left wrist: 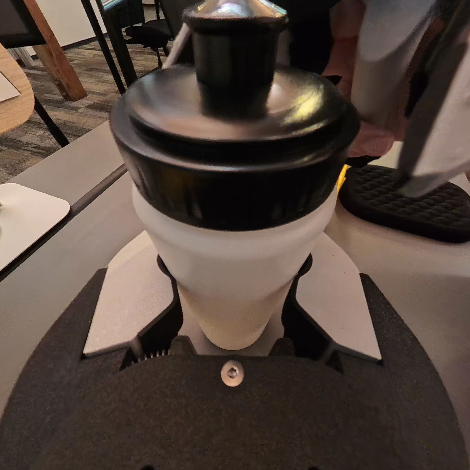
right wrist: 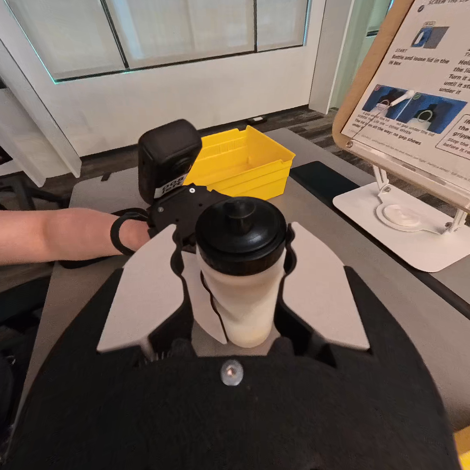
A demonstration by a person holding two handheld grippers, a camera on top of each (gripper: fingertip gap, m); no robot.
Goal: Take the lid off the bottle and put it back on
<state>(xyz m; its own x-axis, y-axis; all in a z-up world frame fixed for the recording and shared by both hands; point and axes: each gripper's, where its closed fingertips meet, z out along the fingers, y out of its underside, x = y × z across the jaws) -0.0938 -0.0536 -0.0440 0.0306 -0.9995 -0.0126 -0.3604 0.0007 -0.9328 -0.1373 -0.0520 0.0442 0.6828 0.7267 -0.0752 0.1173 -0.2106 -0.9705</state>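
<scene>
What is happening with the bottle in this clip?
A person holds a claw in each hand. The left claw is shut on the body of the upright white plastic bottle on the grey table. The right claw brackets the round black screw lid, which sits on the bottle. An empty yellow plastic bin stands behind.

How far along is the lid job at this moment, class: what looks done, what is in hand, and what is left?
Done: the left gripper is shut on the white bottle, which stands upright on the table. In hand: the right gripper brackets the black lid, jaws apart and seemingly not clamped; the lid sits on the bottle. Whether it has already been off once cannot be told. Left: at least gripping and turning the lid.
</scene>
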